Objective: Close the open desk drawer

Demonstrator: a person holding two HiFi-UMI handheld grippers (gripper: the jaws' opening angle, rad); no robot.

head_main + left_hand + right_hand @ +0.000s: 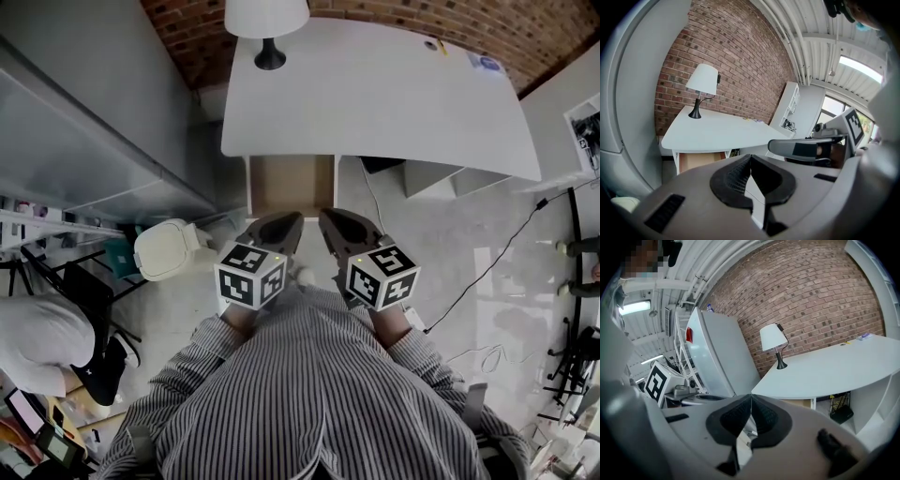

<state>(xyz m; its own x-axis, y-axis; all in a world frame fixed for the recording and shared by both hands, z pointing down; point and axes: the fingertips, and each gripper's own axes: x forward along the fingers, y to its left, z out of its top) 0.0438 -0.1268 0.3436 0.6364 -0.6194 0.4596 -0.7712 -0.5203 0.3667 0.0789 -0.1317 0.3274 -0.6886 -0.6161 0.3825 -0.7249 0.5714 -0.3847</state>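
Wooden drawer [291, 185] hangs open under the near edge of the white surface [375, 94]. Left claw [281, 223] and right claw [339, 223] are both closed and empty, just short of its front. It is probably rigid, light and free-sliding: push flat on the front panel, no grip needed.

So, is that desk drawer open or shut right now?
Open. The light wooden drawer sticks out past the front edge of the white desk, and the head view looks down into its brown inside.
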